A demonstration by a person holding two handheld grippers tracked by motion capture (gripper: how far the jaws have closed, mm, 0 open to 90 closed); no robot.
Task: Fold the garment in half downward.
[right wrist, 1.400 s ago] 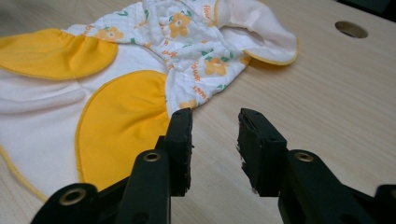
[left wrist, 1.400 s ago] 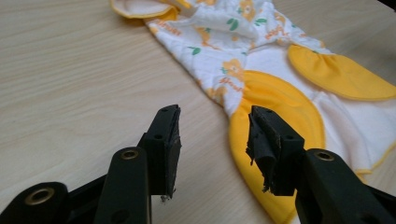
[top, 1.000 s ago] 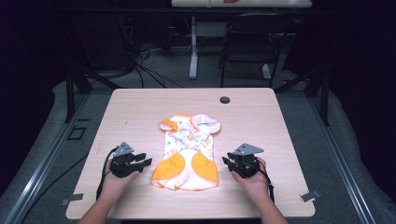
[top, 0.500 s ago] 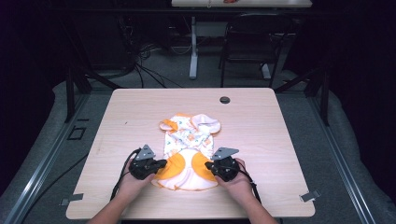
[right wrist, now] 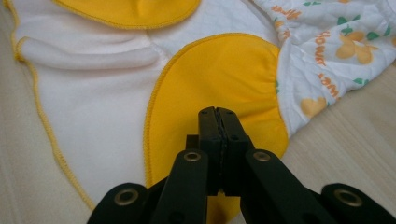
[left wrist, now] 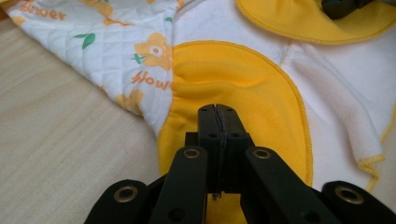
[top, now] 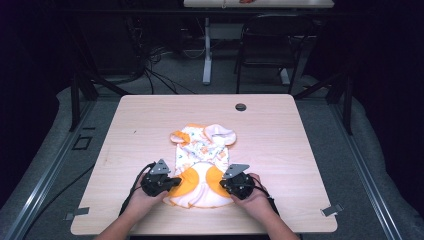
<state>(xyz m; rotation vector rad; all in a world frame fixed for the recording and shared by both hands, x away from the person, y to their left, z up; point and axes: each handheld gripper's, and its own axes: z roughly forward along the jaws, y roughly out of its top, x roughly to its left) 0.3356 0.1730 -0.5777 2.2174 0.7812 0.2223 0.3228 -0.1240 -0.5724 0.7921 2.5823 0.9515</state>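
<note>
A small baby garment, white with an orange flower print and two yellow rounded patches, lies flat in the middle of the table. My left gripper sits at its lower left. Its jaws have just closed and pinch the left yellow patch, which puckers at the tips of the left gripper. My right gripper is at the lower right, its jaws together on the right yellow patch, and the cloth is gathered at the tips of the right gripper.
The light wooden table has a black grommet near its far edge. A dark chair and a table leg stand beyond it, with cables on the floor.
Both grippers came inward from beside the garment onto its lower yellow patches. Their jaws went from open to shut on the cloth.
</note>
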